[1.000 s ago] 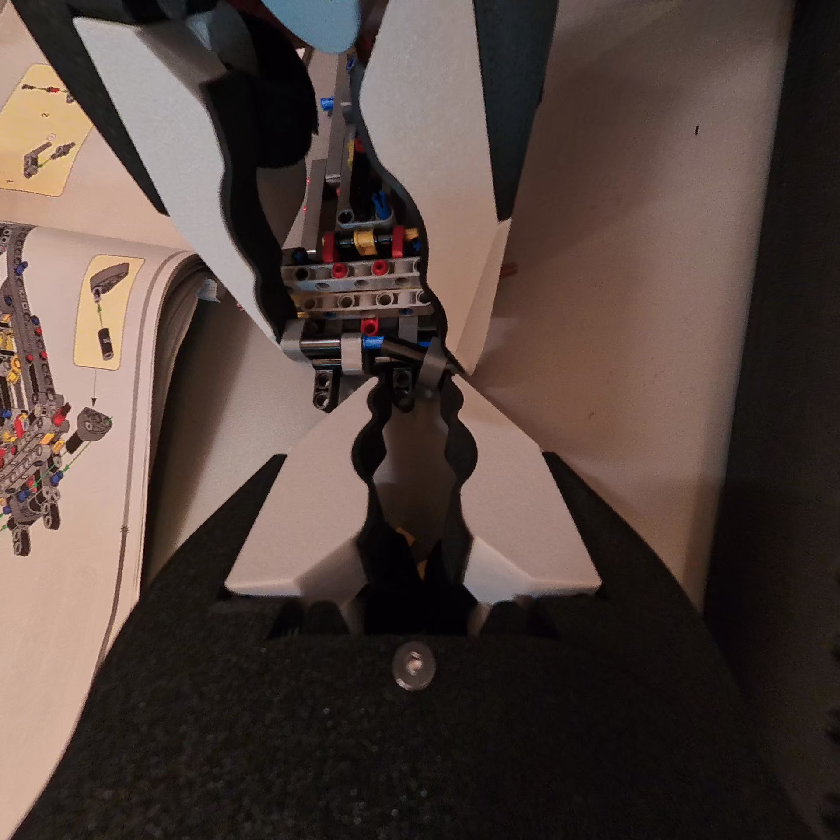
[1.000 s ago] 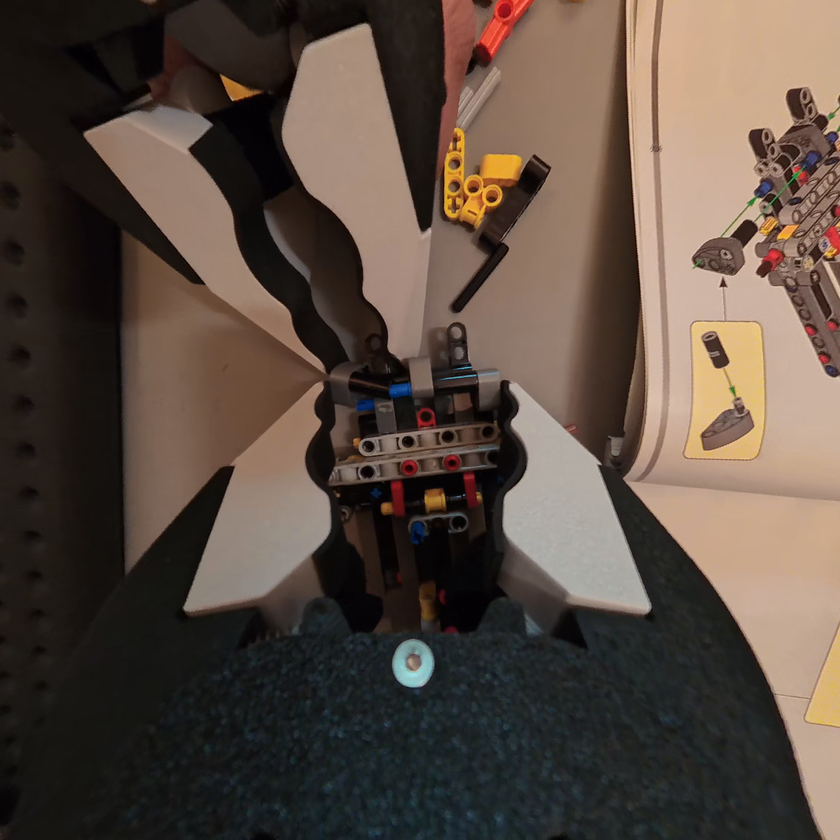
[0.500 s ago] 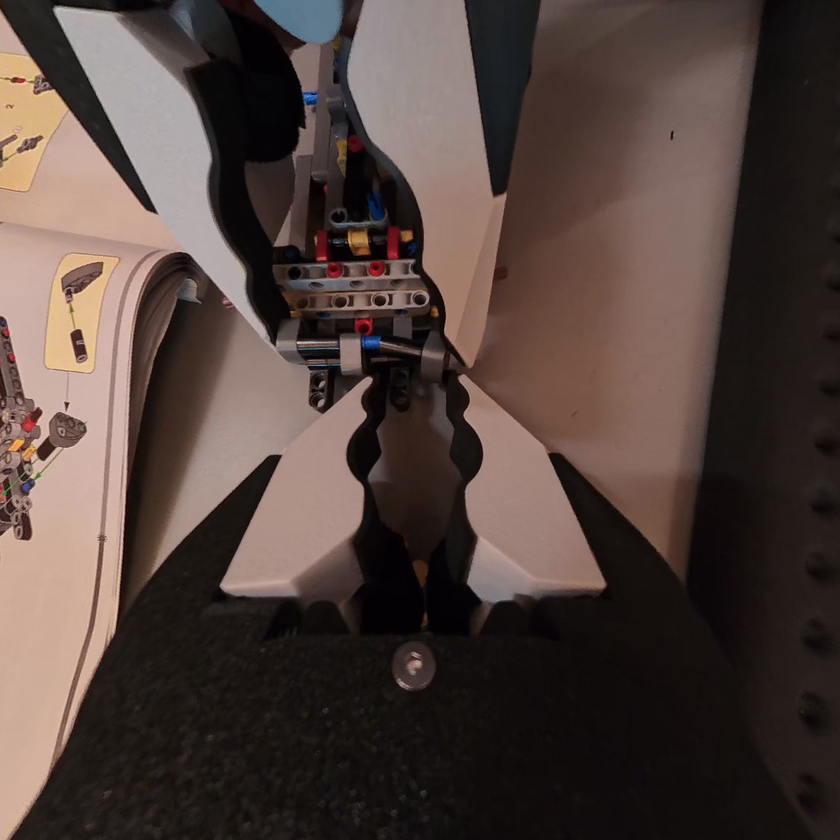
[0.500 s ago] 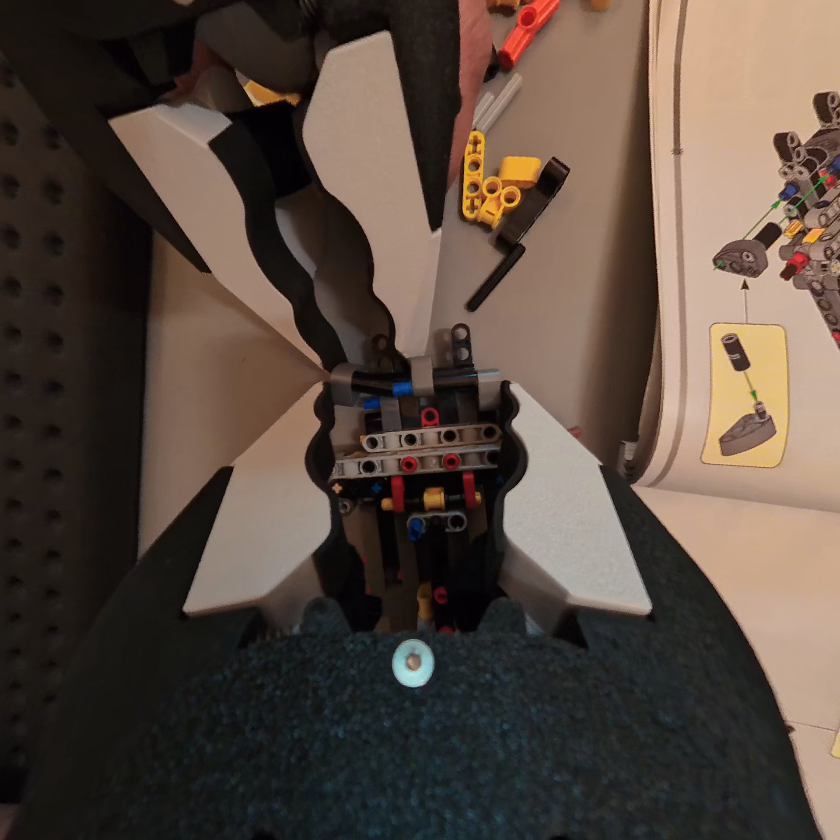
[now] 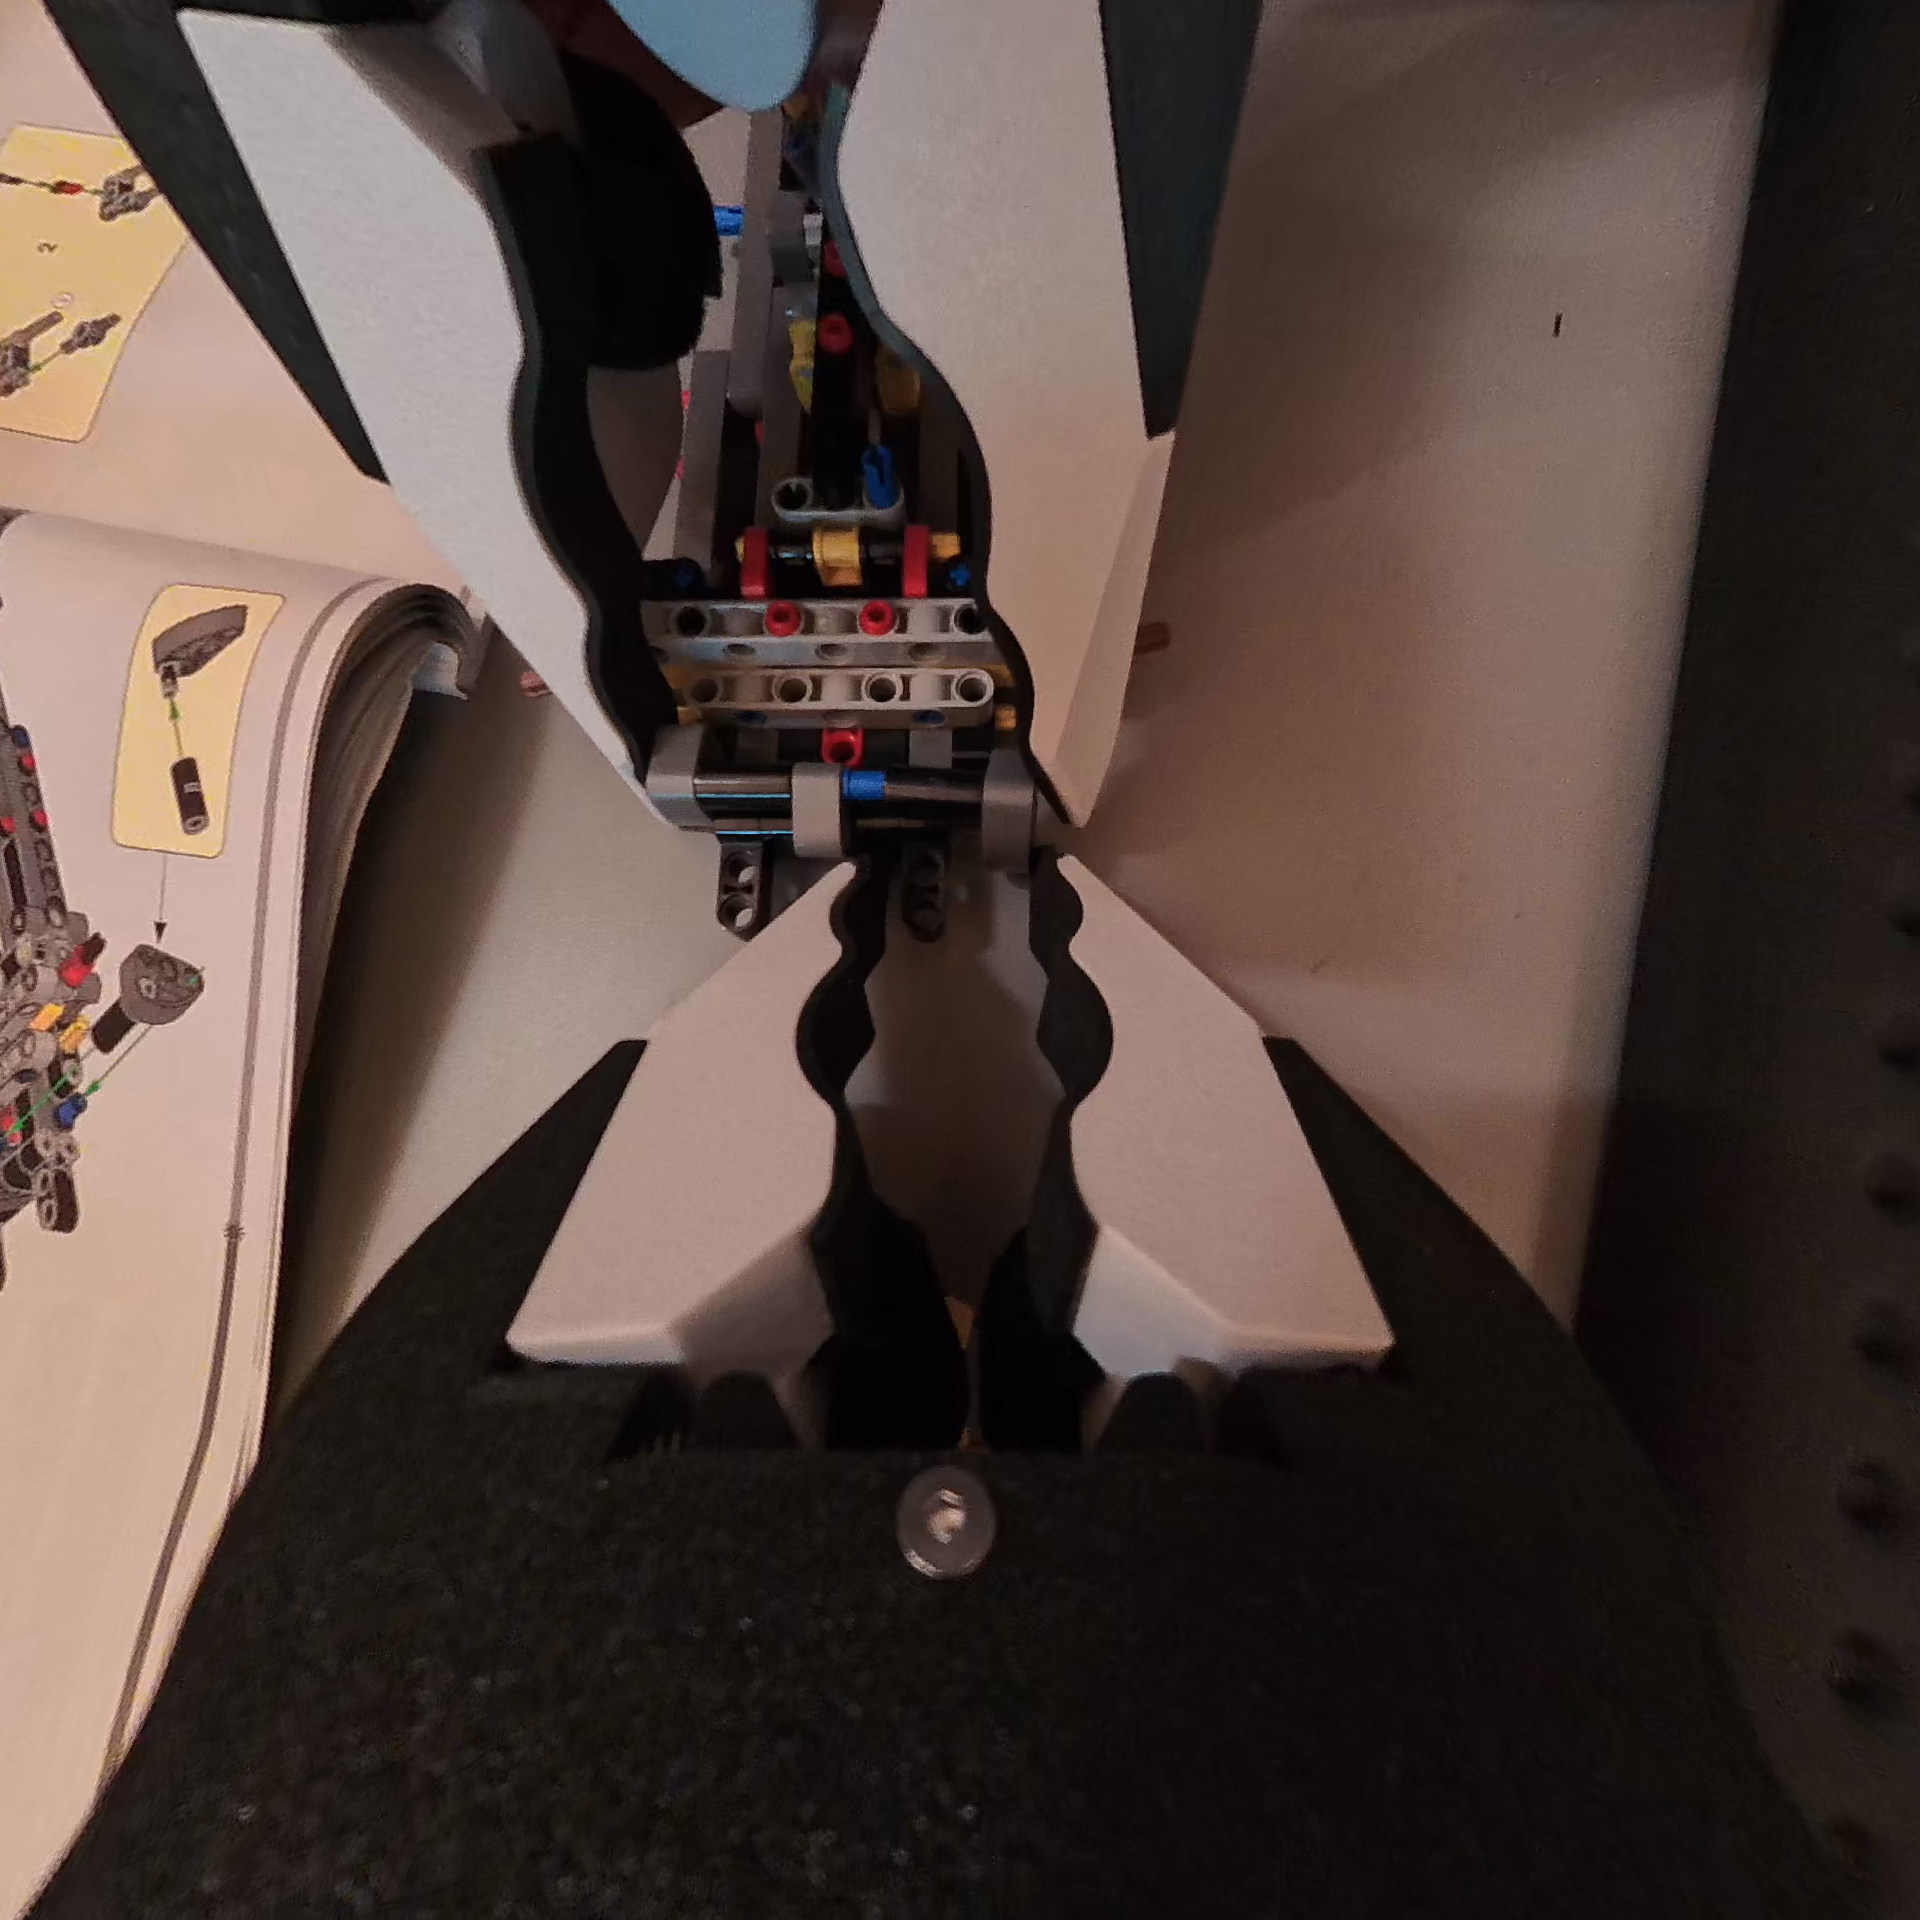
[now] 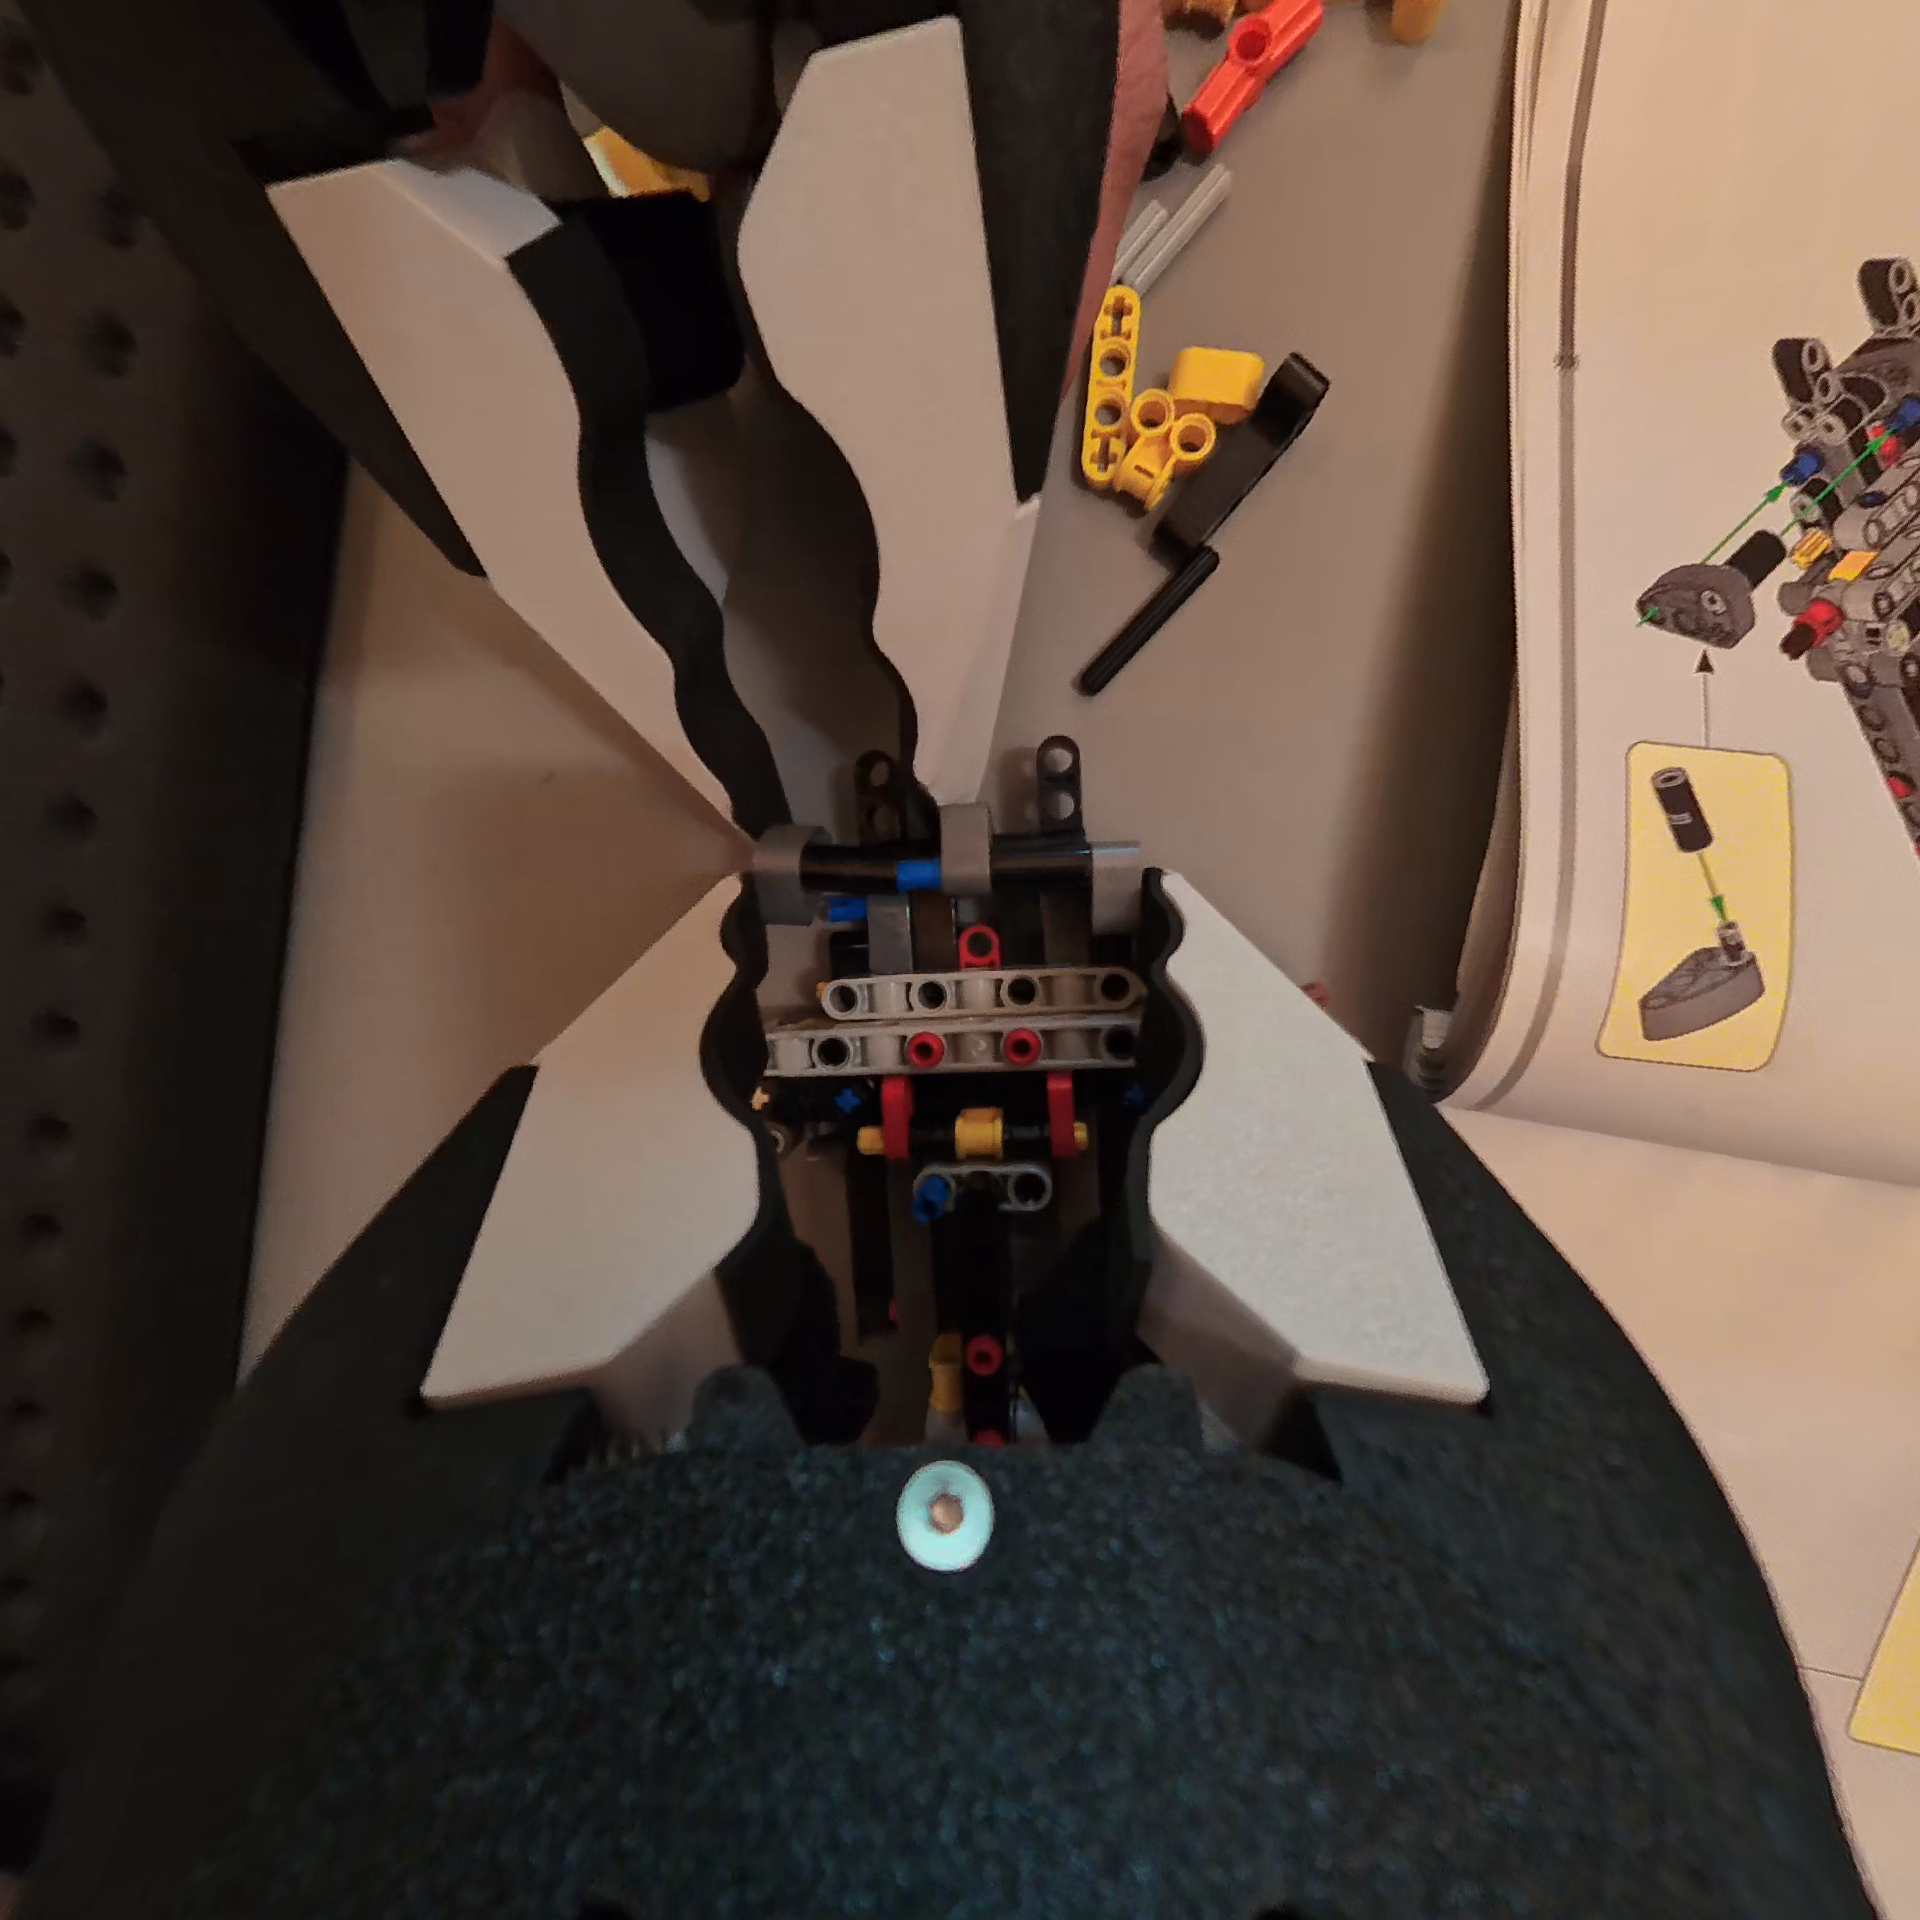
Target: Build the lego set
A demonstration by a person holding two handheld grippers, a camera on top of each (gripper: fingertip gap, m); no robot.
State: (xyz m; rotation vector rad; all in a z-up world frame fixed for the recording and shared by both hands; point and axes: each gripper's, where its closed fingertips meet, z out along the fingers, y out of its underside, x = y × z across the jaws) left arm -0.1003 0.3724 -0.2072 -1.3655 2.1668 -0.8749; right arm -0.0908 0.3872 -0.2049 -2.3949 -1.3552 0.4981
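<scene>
The partly built lego model [image 6: 966, 1029], made of grey beams with red, yellow and blue pins, sits between the fingers of my right gripper [image 6: 948, 883], which is shut on its body. It also shows in the left wrist view [image 5: 831, 665]. A black sleeve [image 6: 847, 868] lies on the model's front cross axle between a grey end piece and a grey ring. My left gripper [image 5: 945, 868] faces the right one. Its tips are closed narrowly on that axle section [image 5: 925, 805], with a small black connector between its fingers.
An open instruction booklet [image 6: 1714, 727] lies beside the model and also shows in the left wrist view [image 5: 156, 1039]. Loose yellow pieces [image 6: 1153, 416], a black axle [image 6: 1148, 634], grey axles [image 6: 1174, 234] and a red connector [image 6: 1242, 68] lie on the table. A dark perforated panel [image 6: 94, 727] borders the other side. The tips of both grippers are at nearly the same place.
The black sleeve was tilted at the model's front end; it now lies straight along the axle. Both grippers and the model have shifted slightly over the table.
</scene>
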